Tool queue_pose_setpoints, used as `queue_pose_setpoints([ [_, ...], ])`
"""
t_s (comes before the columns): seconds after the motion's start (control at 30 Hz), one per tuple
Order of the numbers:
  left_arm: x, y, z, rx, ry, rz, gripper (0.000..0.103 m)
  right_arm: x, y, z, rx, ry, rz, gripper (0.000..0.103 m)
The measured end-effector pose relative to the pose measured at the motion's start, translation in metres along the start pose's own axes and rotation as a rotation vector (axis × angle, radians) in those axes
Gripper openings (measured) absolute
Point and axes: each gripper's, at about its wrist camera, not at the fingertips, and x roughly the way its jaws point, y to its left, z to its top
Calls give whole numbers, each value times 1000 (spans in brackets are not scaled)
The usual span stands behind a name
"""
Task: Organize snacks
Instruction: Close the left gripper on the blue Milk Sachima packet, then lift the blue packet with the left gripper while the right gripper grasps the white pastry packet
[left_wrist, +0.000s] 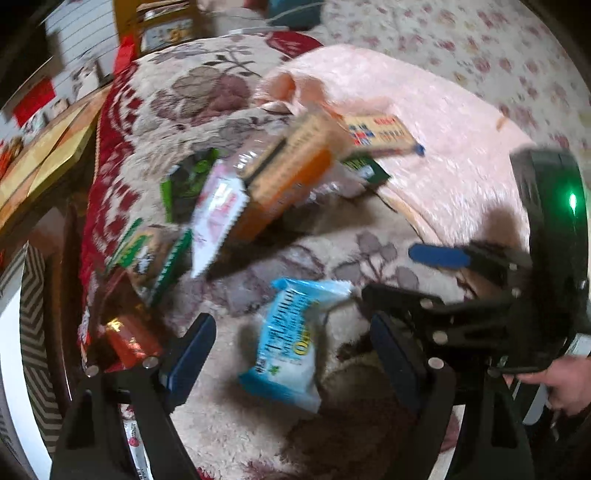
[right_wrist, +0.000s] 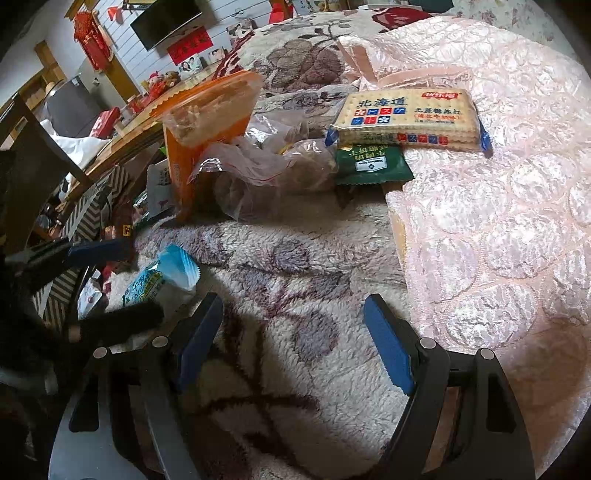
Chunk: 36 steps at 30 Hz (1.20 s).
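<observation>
Left gripper (left_wrist: 291, 354) has its fingers spread wide, and the light blue snack pack (left_wrist: 291, 343) is lying on the fuzzy flowered blanket (left_wrist: 229, 417) right in the gap between them. As far as I can tell neither pad is pressing on it, though this view is pretty smeared. Nothing is pinched on this side.

Right gripper (right_wrist: 295, 339) has its fingers spread wide too, with only bare blanket between them, so it's holding nothing. From its camera the same blue pack (right_wrist: 162, 282) sits off to the left, with the left gripper's blue-padded fingers (right_wrist: 99, 251) on either side of it.

The rest of the snacks are in a pile further back: an orange cracker package (right_wrist: 207, 122) standing tilted, a crumpled clear plastic bag (right_wrist: 266, 162) just beside it, a dark green packet (right_wrist: 373, 164), and a cream cracker pack with blue squares (right_wrist: 406, 118) touching the green one's far edge and lying on the pink quilted cover (right_wrist: 498, 221). A few green-striped wrappers (left_wrist: 155, 258) sit at the pile's left edge, near the side of the bed.
</observation>
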Motion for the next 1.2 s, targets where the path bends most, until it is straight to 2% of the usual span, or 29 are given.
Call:
queue_pose_setpoints([
  [0.07, 7, -1, 1, -1, 23, 3, 87, 0, -1, 0, 7, 1, -6, 80],
  [0.13, 13, 2, 2, -23, 43, -19, 73, 0, -2, 0, 7, 2, -17, 79],
  [0.17, 16, 3, 3, -31, 55, -17, 49, 0, -3, 1, 6, 5, -28, 79],
  [0.2, 20, 3, 2, -35, 71, -6, 33, -1, -4, 0, 8, 5, -26, 79],
  [0.4, 12, 9, -6, -83, 45, -7, 32, -2, -3, 1, -1, 6, -40, 79],
  [0.57, -9, 21, -25, -189, 8, 27, 32, -5, 6, 2, -56, -1, -19, 79],
  [0.73, -41, 36, -59, -289, -18, 84, 32, -3, 36, 0, -164, 18, 56, 79],
  [0.93, -63, 55, -92, -373, -15, 192, 32, 5, 77, -5, -288, 55, 124, 79],
  [1.2, -95, 74, -109, -476, -70, 257, 32, 13, 137, -6, -437, 97, 203, 79],
])
